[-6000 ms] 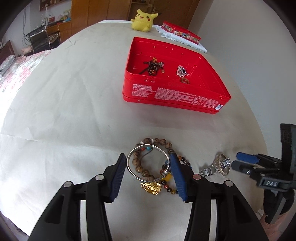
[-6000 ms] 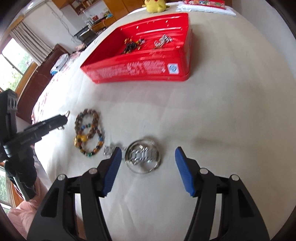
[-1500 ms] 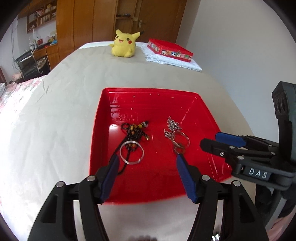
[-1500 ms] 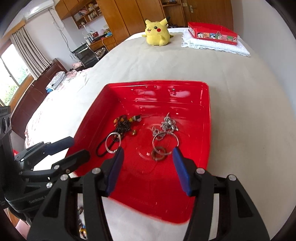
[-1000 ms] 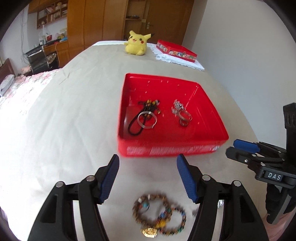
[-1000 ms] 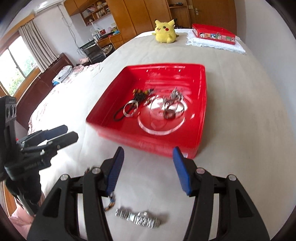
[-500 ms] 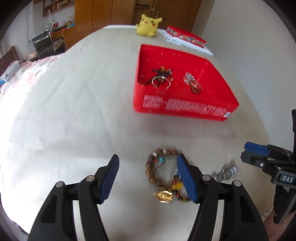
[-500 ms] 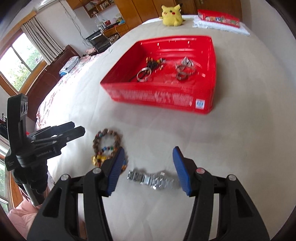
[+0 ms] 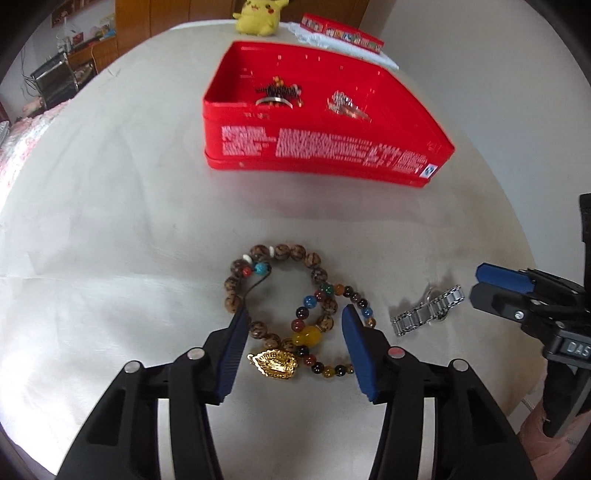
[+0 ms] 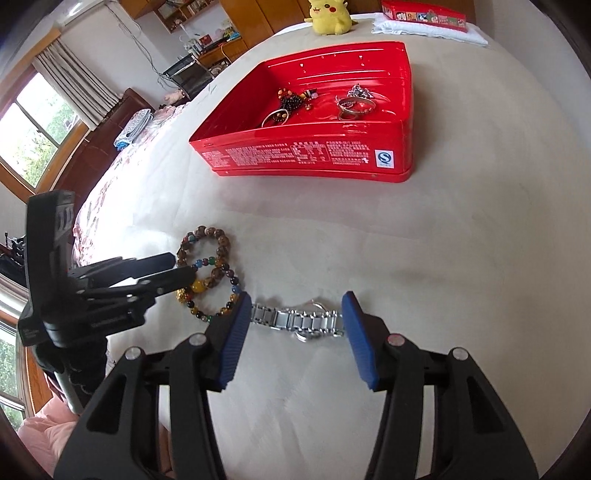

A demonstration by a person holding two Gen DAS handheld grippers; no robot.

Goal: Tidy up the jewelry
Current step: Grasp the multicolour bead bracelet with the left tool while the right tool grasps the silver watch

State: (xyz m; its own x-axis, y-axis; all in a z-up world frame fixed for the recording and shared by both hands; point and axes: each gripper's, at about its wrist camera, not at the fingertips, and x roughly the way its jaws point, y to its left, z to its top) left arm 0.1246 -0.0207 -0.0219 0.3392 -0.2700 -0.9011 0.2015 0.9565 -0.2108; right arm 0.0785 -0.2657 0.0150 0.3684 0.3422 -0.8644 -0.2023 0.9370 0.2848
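Observation:
A red tin box (image 9: 325,147) (image 10: 310,155) sits on the beige cloth and holds a silver bangle (image 9: 275,100), dark beads and silver rings (image 10: 356,105). Near me lie a brown wooden bead bracelet (image 9: 275,254) (image 10: 205,236), a coloured bead bracelet with a gold pendant (image 9: 275,363), and a silver watch (image 9: 428,312) (image 10: 299,319). My left gripper (image 9: 293,321) is open, low over the bracelets, its fingers either side of them. My right gripper (image 10: 293,306) is open with the watch between its fingers.
A yellow plush toy (image 9: 258,14) and a second red tin on a white towel (image 10: 424,18) stand at the far end of the bed. Wooden cabinets and a chair are behind. The bed edge is close on the right (image 9: 517,240).
Both grippers have come back from over the red box and dropped low. The left one now straddles the bracelets and the right one straddles the watch. The silver bangle lies in the box.

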